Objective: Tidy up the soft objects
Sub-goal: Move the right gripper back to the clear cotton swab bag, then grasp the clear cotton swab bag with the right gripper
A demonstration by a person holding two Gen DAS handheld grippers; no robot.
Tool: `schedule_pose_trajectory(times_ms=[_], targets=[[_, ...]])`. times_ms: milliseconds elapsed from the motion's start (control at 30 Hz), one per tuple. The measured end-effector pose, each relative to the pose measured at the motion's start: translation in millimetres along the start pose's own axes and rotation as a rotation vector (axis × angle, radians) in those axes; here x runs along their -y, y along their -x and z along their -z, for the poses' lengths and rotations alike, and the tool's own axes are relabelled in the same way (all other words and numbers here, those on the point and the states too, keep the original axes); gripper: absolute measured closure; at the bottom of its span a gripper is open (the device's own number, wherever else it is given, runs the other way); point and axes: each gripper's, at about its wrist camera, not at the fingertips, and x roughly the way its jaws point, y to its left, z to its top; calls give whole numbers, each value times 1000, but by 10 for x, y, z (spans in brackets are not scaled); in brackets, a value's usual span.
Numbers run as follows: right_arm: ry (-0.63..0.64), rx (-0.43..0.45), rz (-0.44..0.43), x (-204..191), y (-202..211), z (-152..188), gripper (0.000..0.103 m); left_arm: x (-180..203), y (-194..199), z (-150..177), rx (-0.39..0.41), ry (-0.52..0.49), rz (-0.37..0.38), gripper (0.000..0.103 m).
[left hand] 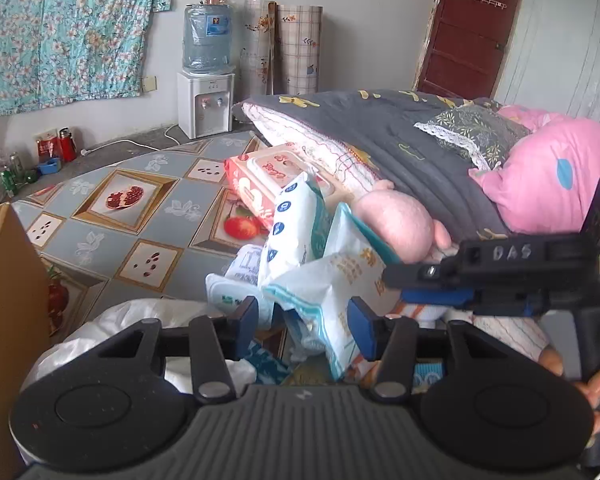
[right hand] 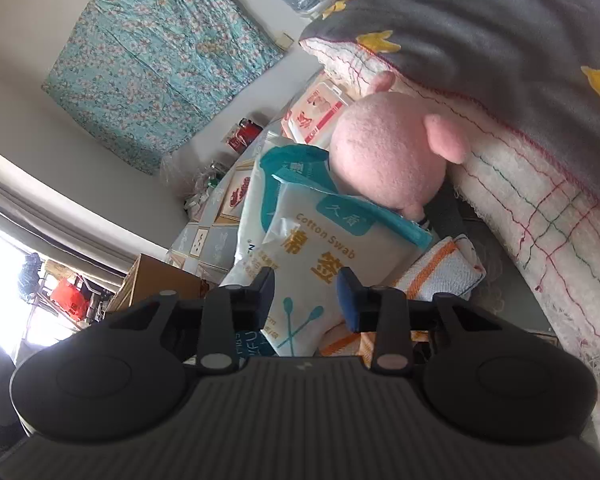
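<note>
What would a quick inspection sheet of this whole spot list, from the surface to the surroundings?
Surface: fruit-patterned vinyl tablecloth, partly covered.
Job's things: white-and-teal cotton swab bag standing between the right hand-held gripper fingers; round pink plush toy behind it; orange-striped white towel; pink-and-white wipes pack; white-and-blue tissue pack.
Clutter: grey quilt with yellow shapes, pink pillow, brown cardboard box, white plastic bag.
Grippers: left hand-held gripper open around a pack's corner; right open.
Cables: white cord on the floor.
Surroundings: white water dispenser, teal floral cloth on wall, dark red door.
</note>
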Motion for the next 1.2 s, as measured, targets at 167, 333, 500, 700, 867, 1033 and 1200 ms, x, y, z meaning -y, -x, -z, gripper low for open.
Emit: schedule_pose_trajectory(times_ms=[167, 333, 500, 700, 867, 1033, 1200], targets=[[-27, -37, 9, 132, -223, -55, 77, -47, -179, -124, -41, 37, 21, 53], [-49, -49, 10, 197, -375, -95, 77, -101, -409, -172, -101, 91, 60, 53], [-67, -49, 12, 216, -436, -100, 76, -163, -442, -189, -95, 175, 120, 53], [-89, -40, -2, 300, -359, -109, 75, -13, -204, -175, -8, 139, 167, 61], [-101, -31, 12, 311, -282, -82, 75, 155, -33, -114, 43, 77, 219, 77], [-112, -17, 26, 457, -111, 16, 75, 380, 62, 23, 62, -37, 249, 86], [-106, 3, 38, 547, 150, 145, 73, 585, 92, 200, 62, -123, 257, 88]])
